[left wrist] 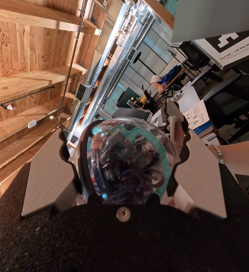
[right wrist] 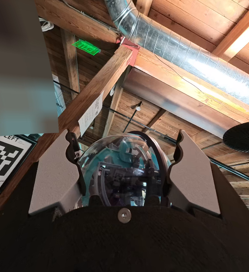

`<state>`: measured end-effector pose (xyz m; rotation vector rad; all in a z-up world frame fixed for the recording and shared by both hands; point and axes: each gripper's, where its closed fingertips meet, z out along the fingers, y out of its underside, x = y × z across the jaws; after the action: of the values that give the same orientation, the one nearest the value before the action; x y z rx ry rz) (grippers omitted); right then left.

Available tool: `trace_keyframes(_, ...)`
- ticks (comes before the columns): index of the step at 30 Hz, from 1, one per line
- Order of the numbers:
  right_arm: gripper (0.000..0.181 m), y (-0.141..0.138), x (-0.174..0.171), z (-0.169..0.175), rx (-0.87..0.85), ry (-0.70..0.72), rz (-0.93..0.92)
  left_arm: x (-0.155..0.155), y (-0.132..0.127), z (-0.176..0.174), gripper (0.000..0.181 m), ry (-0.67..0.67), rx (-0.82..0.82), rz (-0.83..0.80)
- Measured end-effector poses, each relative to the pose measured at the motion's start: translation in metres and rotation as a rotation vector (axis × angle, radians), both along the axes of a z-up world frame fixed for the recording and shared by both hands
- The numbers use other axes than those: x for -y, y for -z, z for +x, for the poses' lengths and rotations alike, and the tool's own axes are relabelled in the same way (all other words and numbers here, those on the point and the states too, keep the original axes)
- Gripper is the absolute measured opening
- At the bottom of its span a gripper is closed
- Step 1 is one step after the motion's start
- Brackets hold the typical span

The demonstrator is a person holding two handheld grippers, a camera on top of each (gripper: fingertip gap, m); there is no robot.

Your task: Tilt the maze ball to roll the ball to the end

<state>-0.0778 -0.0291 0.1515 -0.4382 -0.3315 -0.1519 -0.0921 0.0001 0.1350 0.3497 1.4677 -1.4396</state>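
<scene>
The maze ball (left wrist: 126, 159) is a clear plastic sphere with teal, grey and purple tracks inside and a dark band around it. My left gripper (left wrist: 126, 132) is shut on it, one grey finger on each side. My right gripper (right wrist: 123, 132) is shut on the same maze ball (right wrist: 123, 169) from another side. The sphere is held up in the air, tilted, with both cameras looking up toward the ceiling. A finger of the right gripper (left wrist: 172, 116) shows behind the sphere in the left wrist view. I cannot pick out the small ball inside the tracks.
A wrist with a bead bracelet (left wrist: 218, 153) is at the right of the left wrist view. Wooden ceiling beams (right wrist: 100, 86) and metal ducts (right wrist: 179, 48) are overhead. Desks, chairs and a person in a white hard hat (left wrist: 156, 80) are far off. A marker board (right wrist: 1, 159) stands at left.
</scene>
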Motion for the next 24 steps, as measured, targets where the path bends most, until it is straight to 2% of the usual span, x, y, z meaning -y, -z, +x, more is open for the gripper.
trace_keyframes(13, 0.135, -0.009, 0.013, -0.034, 0.109, -0.001, 0.060, 0.009, -0.008, -0.033, 0.149, 0.020, 0.132, 0.044)
trace_keyframes(17, 0.134, -0.014, 0.011, -0.024, 0.078, -0.034, 0.050, 0.007, -0.011, -0.025, 0.150, -0.007, 0.118, 0.036)
trace_keyframes(24, 0.133, -0.013, 0.015, -0.033, 0.119, -0.035, 0.065, 0.009, -0.009, -0.034, 0.150, 0.005, 0.173, 0.047)
